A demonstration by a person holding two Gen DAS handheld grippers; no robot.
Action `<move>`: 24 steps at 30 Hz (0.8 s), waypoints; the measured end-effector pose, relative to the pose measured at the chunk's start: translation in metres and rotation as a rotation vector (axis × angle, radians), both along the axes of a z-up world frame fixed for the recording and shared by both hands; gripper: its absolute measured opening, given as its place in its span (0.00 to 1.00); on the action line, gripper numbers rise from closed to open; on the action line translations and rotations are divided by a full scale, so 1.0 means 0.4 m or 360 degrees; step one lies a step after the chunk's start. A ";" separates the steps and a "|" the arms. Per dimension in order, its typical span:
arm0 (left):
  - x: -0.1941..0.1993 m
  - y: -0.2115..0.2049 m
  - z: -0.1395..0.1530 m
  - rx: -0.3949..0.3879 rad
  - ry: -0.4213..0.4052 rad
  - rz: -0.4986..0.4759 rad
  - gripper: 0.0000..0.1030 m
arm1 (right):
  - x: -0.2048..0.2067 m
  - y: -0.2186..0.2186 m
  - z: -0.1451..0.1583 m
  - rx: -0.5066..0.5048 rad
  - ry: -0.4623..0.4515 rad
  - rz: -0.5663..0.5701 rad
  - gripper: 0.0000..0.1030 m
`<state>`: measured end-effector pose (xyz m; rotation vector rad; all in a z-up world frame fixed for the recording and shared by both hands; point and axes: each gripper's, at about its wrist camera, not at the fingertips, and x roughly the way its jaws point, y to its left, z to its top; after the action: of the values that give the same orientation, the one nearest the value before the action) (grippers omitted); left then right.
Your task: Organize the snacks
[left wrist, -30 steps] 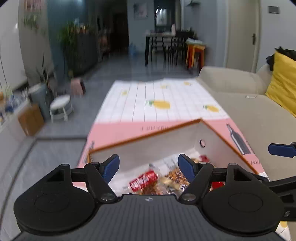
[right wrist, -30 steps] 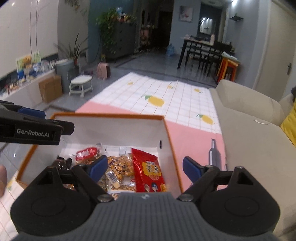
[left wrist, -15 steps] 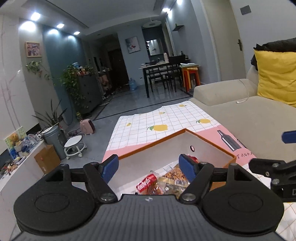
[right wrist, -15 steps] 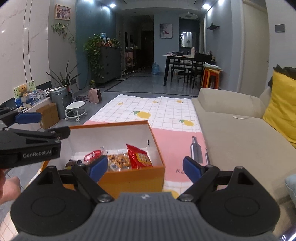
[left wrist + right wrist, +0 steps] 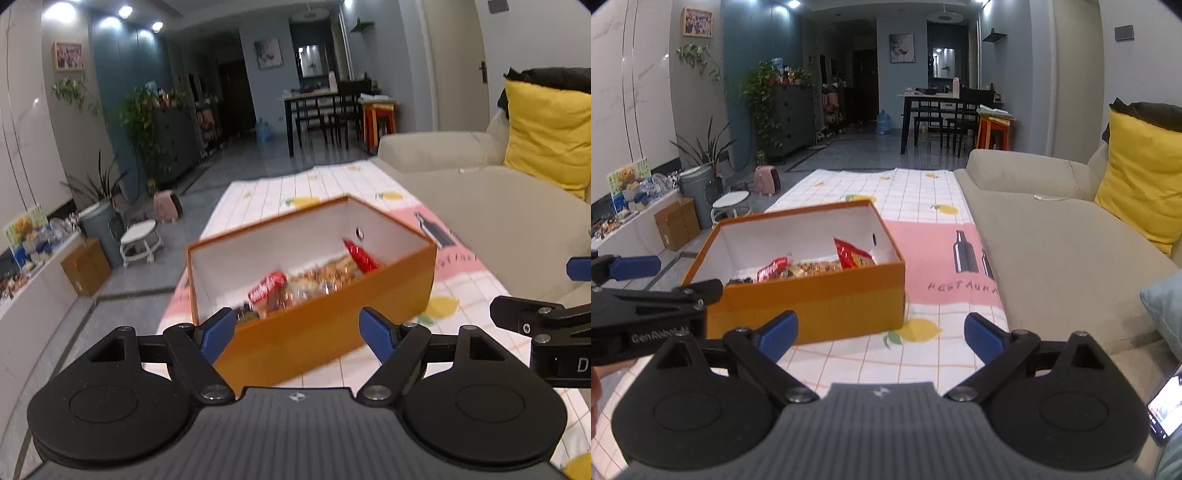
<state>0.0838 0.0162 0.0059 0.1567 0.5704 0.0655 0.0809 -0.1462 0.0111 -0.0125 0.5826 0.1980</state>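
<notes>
Looking along the left gripper (image 5: 297, 328) from the left wrist view: blue-padded fingers (image 5: 218, 328) spread wide, nothing between them, hovering just short of the open orange cardboard box with a white inside (image 5: 325, 321). Sitting on the white-and-pink checked cloth with lemon prints (image 5: 458, 291), beside the beige fabric sofa (image 5: 498, 214). Inside, along the near wall, a jumble of snack packets: a small red wrapper with white lettering (image 5: 267, 288), clear bags of golden-brown nuts or crackers (image 5: 325, 275), and a tall red foil packet (image 5: 360, 254) leaning against the right-hand wall. Slightly blurred, so smaller pieces hard to tell apart. Reaching in from the right edge, the right gripper (image 5: 554, 291) with one blue fingertip above and a black arm below. Further back, a yellow cushion (image 5: 546, 133) on the sofa. Turning to the right wrist view: right gripper (image 5: 881, 336) fingers (image 5: 982, 338) wide apart and opening further, empty, hanging over bare cloth just in front of the box's near right corner. Box (image 5: 827, 306) ahead and to the left, the same packets lying along its near side, red foil packet (image 5: 851, 254) upright towards the right. Coming in from the left edge, the left gripper (image 5: 646, 280), close beside the box's left end. Glowing at the lower right corner, a phone screen (image 5: 1165, 406) on the sofa edge.
</notes>
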 end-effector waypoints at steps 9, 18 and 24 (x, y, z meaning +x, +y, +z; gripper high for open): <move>-0.010 0.025 -0.027 -0.0072 0.0065 0.0054 0.87 | -0.004 0.013 -0.045 -0.0051 0.0052 0.0003 0.91; -0.010 0.030 -0.029 -0.0084 0.0097 0.0070 0.87 | -0.006 0.014 -0.053 -0.0043 0.0042 0.0016 0.91; -0.010 0.031 -0.031 -0.0086 0.0100 0.0076 0.87 | -0.012 0.016 -0.047 -0.0043 0.0034 0.0020 0.91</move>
<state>0.0798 0.0285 -0.0066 0.0930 0.6380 0.0916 0.0762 -0.1399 -0.0079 -0.0406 0.6067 0.2028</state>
